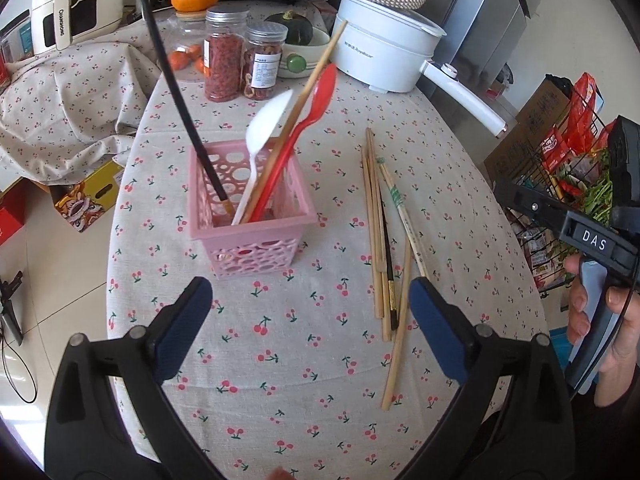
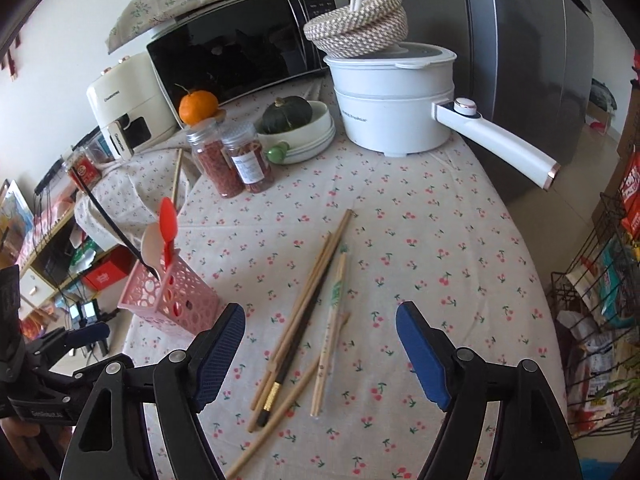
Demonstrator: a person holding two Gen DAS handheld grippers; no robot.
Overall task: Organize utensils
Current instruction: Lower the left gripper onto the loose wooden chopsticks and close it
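Note:
A pink perforated basket (image 1: pixel 256 224) stands on the cherry-print tablecloth (image 1: pixel 320 360). It holds a red spoon (image 1: pixel 320 92), a white spoon (image 1: pixel 266 124), a wooden chopstick (image 1: pixel 316 68) and a black chopstick (image 1: pixel 176 92). Several loose chopsticks (image 1: pixel 380 232) lie to its right. My left gripper (image 1: pixel 310 320) is open and empty, just in front of the basket. My right gripper (image 2: pixel 320 344) is open and empty, above the loose chopsticks (image 2: pixel 312 320); the basket (image 2: pixel 172 300) is to its left.
A white electric pot (image 2: pixel 392 108) with a long handle, two spice jars (image 2: pixel 232 160), a bowl with a green squash (image 2: pixel 296 124), an orange (image 2: pixel 198 106) and a microwave (image 2: pixel 240 48) stand at the table's far end. A wire rack (image 2: pixel 592 300) with packets stands right of the table.

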